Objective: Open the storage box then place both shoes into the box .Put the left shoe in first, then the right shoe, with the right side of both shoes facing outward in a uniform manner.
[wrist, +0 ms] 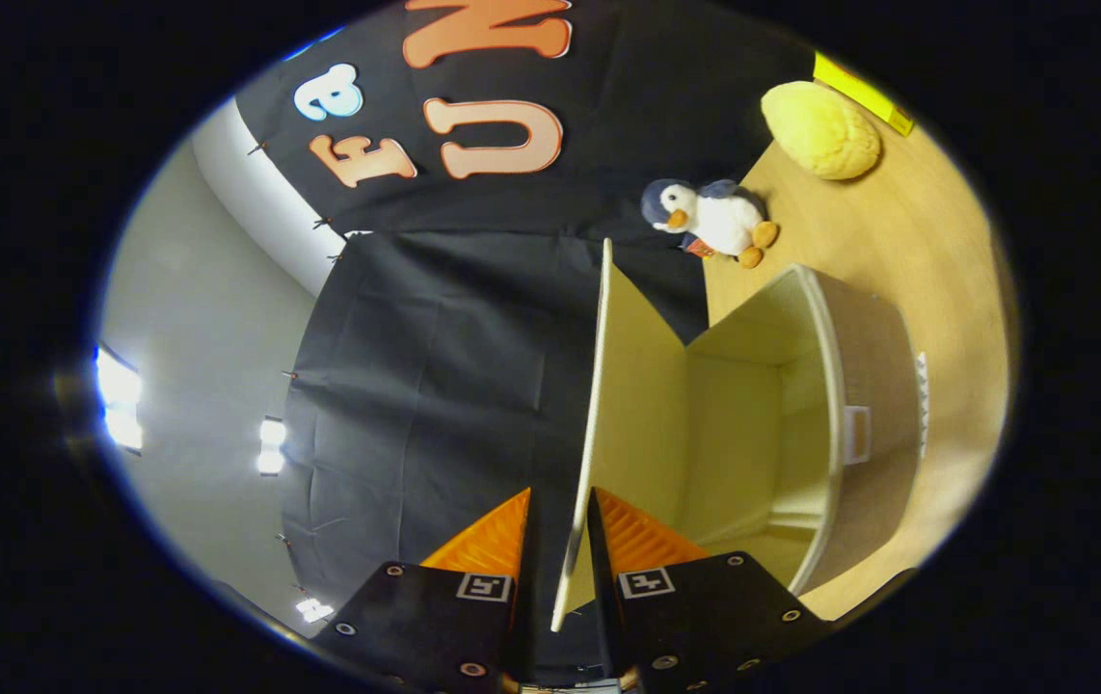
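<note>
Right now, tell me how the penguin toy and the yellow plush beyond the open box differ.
The penguin toy is blue-grey and white with orange beak and feet; the yellow plush is one plain yellow. The penguin has a head, wings and feet; the plush is a rounded lump. The penguin lies nearer the storage box, whose lid sits between the gripper fingers; the plush lies farther off. Both are soft toys resting on the wooden table.

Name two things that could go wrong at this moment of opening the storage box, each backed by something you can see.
1. The gripper holds only the thin edge of the lid between its fingers; the lid could slip out and fall shut.
2. The storage box looks light and sits on a smooth table; pulling the lid further might drag or tip it towards the penguin toy.
</note>
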A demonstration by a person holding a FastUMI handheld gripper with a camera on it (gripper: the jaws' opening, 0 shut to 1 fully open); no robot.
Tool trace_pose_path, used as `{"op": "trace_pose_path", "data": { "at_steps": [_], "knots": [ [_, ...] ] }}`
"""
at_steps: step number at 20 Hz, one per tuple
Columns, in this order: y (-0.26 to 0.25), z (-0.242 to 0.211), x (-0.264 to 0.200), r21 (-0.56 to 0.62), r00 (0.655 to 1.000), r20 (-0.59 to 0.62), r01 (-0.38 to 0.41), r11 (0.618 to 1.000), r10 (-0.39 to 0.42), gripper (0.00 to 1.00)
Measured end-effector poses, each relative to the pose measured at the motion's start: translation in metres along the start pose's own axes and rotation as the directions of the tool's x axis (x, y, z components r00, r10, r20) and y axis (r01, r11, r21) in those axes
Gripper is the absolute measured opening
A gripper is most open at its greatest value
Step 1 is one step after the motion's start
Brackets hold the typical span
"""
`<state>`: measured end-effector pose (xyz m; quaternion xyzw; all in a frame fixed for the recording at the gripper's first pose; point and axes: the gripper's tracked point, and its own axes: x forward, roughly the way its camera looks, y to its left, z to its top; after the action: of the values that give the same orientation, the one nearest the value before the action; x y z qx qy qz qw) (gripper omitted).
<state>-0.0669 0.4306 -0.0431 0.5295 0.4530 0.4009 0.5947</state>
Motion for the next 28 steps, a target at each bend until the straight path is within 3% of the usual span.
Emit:
{"op": "trace_pose_path", "data": {
  "at_steps": [8, 14, 19, 24, 28],
  "knots": [
    [0.038, -0.025, 0.09, -0.078, 0.998, -0.058, 0.001, 0.997, -0.006, 0.26],
    [0.028, -0.039, 0.16, -0.149, 0.995, -0.03, 0.089, 0.985, -0.095, 0.27],
    [0.024, -0.047, 0.194, -0.18, 0.992, -0.038, 0.11, 0.977, -0.118, 0.54],
    [-0.003, -0.044, 0.171, -0.311, 0.98, -0.033, 0.174, 0.934, -0.194, 0.78],
    [-0.016, -0.013, 0.126, -0.366, 0.972, 0.07, 0.236, 0.9, -0.226, 0.8]
  ]
}}
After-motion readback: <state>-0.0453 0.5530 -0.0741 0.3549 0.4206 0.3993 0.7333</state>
